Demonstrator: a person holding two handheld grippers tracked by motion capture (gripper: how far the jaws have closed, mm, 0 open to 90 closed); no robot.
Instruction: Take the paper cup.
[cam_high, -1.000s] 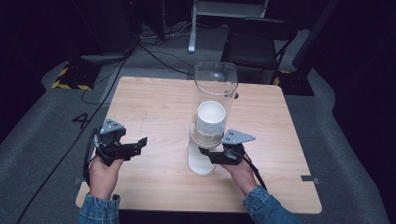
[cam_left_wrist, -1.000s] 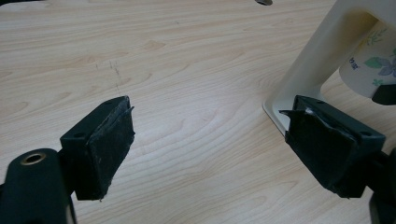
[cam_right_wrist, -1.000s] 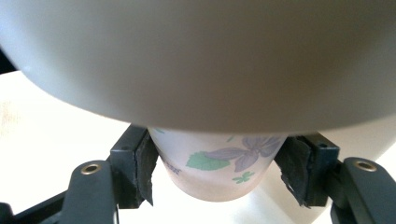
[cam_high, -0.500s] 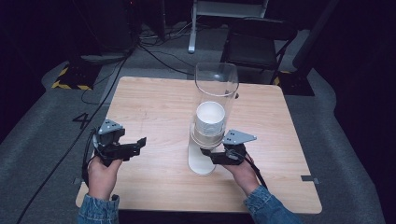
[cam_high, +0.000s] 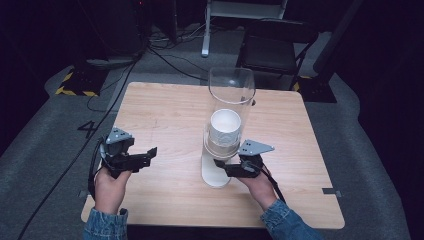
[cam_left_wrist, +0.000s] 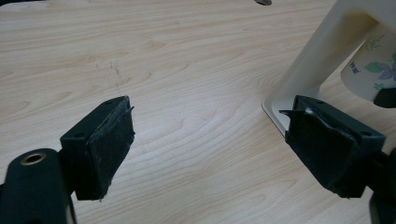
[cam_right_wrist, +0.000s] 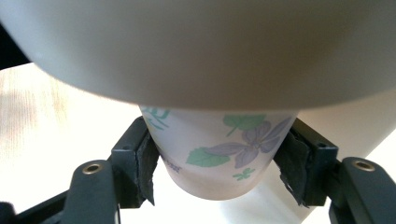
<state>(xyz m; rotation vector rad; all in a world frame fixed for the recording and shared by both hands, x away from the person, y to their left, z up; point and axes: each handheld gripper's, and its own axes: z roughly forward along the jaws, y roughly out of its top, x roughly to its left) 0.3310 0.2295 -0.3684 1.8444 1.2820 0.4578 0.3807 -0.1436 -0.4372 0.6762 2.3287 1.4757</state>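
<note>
A cup dispenser (cam_high: 231, 95) stands mid-table: a clear tube on a white stand (cam_high: 215, 175), with a stack of white paper cups (cam_high: 225, 125) inside. Under its collar (cam_right_wrist: 196, 46) the lowest cup (cam_right_wrist: 219, 154), printed with purple flowers and green leaves, hangs out. My right gripper (cam_right_wrist: 219, 163) is shut on this cup, one pad pressing each side. In the high view the right gripper (cam_high: 222, 167) reaches in from the right at the stand's foot. My left gripper (cam_high: 150, 155) rests at the table's left, open with bare wood between its jaws (cam_left_wrist: 210, 140). The stand (cam_left_wrist: 322, 60) and cup (cam_left_wrist: 373, 70) lie to its right.
The wooden table (cam_high: 165, 110) has bare room on the left and at the back. A black chair (cam_high: 275, 50) and floor cables (cam_high: 165, 55) lie beyond the far edge. Grey carpet surrounds the table.
</note>
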